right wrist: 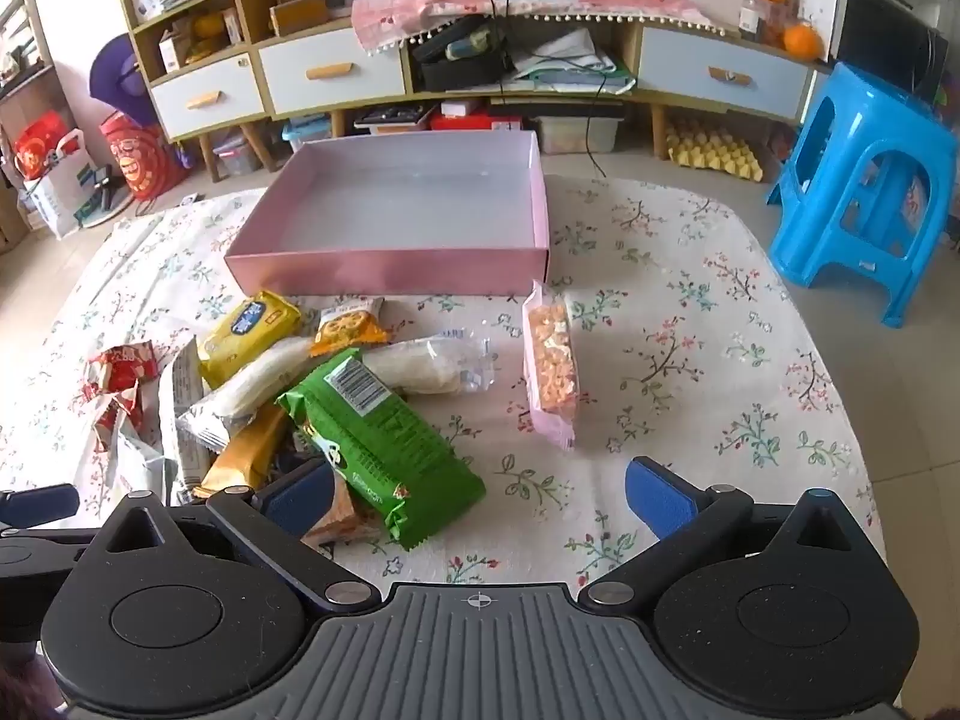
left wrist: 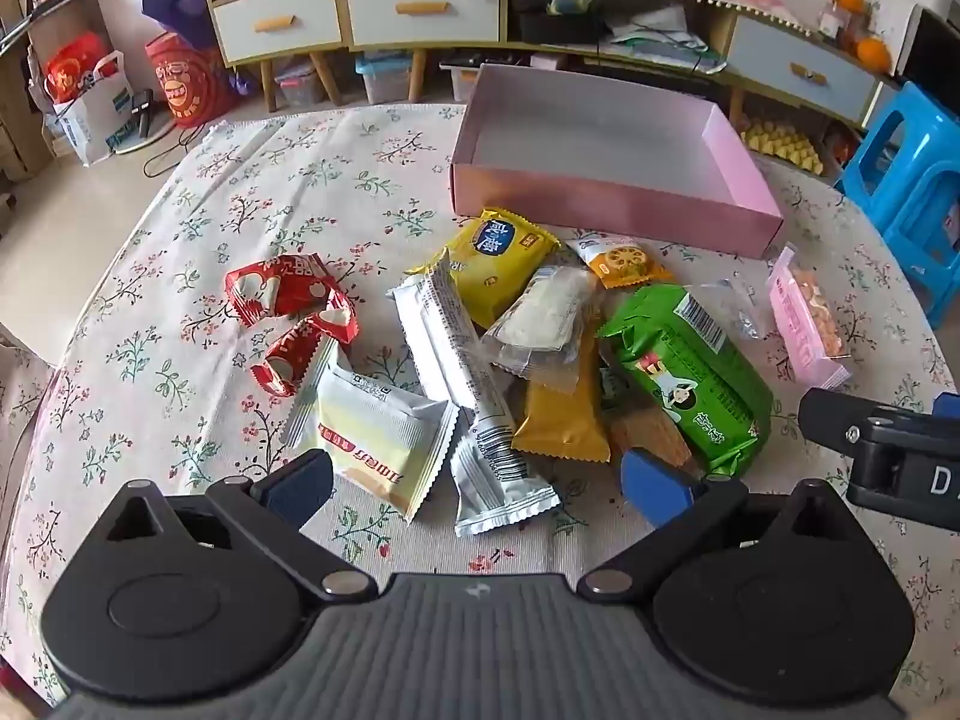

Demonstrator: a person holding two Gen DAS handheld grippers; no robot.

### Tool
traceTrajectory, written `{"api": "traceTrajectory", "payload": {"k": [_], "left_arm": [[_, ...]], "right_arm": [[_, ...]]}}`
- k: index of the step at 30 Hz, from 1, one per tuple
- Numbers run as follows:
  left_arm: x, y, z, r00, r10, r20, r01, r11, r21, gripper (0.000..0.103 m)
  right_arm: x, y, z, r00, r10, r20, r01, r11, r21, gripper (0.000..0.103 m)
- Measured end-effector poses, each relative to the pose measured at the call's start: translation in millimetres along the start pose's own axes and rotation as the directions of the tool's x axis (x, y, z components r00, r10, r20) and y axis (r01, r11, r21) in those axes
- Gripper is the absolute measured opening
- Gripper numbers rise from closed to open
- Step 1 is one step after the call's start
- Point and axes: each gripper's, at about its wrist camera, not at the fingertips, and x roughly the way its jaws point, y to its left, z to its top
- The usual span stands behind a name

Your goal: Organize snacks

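Heap of crinkled snack packets (left wrist: 510,354) at frame centre, green packet (right wrist: 378,444) topmost, empty pink box (right wrist: 408,222) behind, left claw (left wrist: 477,483) and right claw (right wrist: 477,495) both spread wide, holding nothing

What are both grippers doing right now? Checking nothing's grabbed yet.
Left gripper: open, holding nothing.
Right gripper: open, holding nothing.

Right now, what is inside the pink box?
Nothing shows inside the pink box: its pale floor is bare. Only the strip behind its near wall is hidden. All snacks lie outside, on the tablecloth.
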Motion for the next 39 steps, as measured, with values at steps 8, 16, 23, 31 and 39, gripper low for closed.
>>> {"api": "traceTrajectory", "payload": {"k": [8, 16, 23, 31, 39], "left_arm": [[2.7, -0.9, -2.9, 1.000, 0.009, -0.006, -0.009, 1.000, 0.011, 0.103], [1.7, 1.0, -0.6, 1.000, 0.016, -0.004, -0.016, 1.000, 0.003, 0.103], [2.1, 1.1, -0.3, 1.000, 0.022, -0.008, -0.022, 1.000, 0.005, 0.103], [1.3, -0.2, -0.7, 1.000, 0.025, -0.006, -0.025, 1.000, 0.008, 0.103], [1.4, -0.5, -0.8, 1.000, 0.026, -0.005, -0.026, 1.000, 0.008, 0.103]], "right_arm": [[3.0, 0.1, -4.1, 1.000, -0.005, -0.009, 0.005, 1.000, -0.001, 0.103], [5.3, -0.1, -2.5, 0.999, -0.011, -0.031, 0.011, 1.000, 0.000, 0.103], [5.8, 1.5, -3.4, 0.999, -0.015, -0.034, 0.015, 1.000, -0.010, 0.103], [4.1, 1.6, -3.6, 0.999, -0.016, -0.029, 0.016, 1.000, -0.012, 0.103], [4.4, 1.5, -3.5, 0.999, -0.015, -0.030, 0.015, 1.000, -0.012, 0.103]]}}
